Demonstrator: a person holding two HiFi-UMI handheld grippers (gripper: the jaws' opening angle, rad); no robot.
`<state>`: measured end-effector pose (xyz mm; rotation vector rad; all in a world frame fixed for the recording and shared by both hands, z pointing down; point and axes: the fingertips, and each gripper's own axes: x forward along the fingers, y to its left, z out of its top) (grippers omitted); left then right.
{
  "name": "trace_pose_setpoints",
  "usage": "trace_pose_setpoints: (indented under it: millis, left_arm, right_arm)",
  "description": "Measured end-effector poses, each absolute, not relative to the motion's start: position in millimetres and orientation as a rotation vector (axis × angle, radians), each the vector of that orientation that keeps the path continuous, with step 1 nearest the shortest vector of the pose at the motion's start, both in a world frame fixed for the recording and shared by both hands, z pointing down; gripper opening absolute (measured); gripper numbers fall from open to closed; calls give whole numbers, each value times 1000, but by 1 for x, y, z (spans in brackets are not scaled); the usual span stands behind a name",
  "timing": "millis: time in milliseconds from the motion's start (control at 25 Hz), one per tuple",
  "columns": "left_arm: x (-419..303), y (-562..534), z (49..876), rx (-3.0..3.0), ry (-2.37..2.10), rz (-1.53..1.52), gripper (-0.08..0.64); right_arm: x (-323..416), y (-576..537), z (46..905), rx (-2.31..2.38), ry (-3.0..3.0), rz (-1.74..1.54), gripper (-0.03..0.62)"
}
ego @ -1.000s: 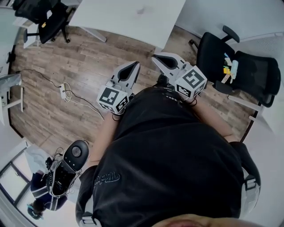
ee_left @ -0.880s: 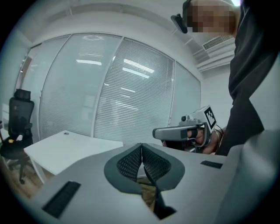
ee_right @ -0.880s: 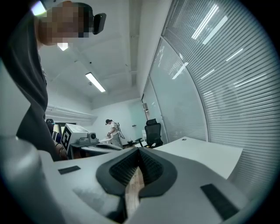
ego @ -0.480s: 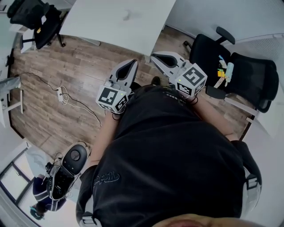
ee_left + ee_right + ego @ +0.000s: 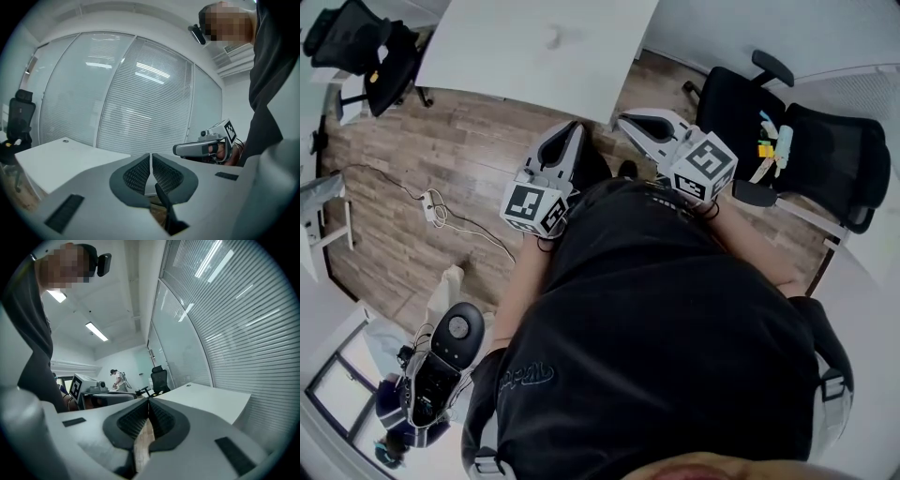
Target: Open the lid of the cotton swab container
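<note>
Task status: not started, as far as we can judge.

Left gripper (image 5: 574, 131): clenched, pads together, nothing between them in its own view. It is held in front of the torso, tip toward 12 o'clock in the head view.

Right gripper (image 5: 627, 120): also clenched and empty, with only floor (image 5: 441, 159) showing through the slit below its pads. It sits just beside the left gripper, tip toward 11 o'clock.

Swab container: we cannot find it in any view. The white counter (image 5: 506, 47) lies at 12 o'clock, ahead of both tips and apart from them. Its top looks bare except for one small grey spot (image 5: 551, 37), which is too small to identify. Both gripper views show that spot as a low round mark, so we doubt it is the container.

At 2 o'clock a black chair (image 5: 741, 103) carries a few coloured items (image 5: 771, 142), yellow, green and pale blue. They are too small to name, and we cannot say whether the container is among them.

Done: nothing visible. No lid is touched and no container is held.

Left, in our judgement: all of it. We must locate the container, bring the grippers to it, open one to steady the body, then work the lid free with the other.
</note>
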<state>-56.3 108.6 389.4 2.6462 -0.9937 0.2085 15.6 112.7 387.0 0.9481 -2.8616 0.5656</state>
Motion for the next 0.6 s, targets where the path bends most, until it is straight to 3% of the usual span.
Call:
trace_pose_setpoints:
  millis: [240,600]
  left_arm:
    - [-54,85,391,2665,-984,229,23]
    - [-82,16,382,2667,-999,229,95]
  right_arm:
    - [22,93,390,987,-2848,584,23]
    - [-1,32,386,990,-2827,604,23]
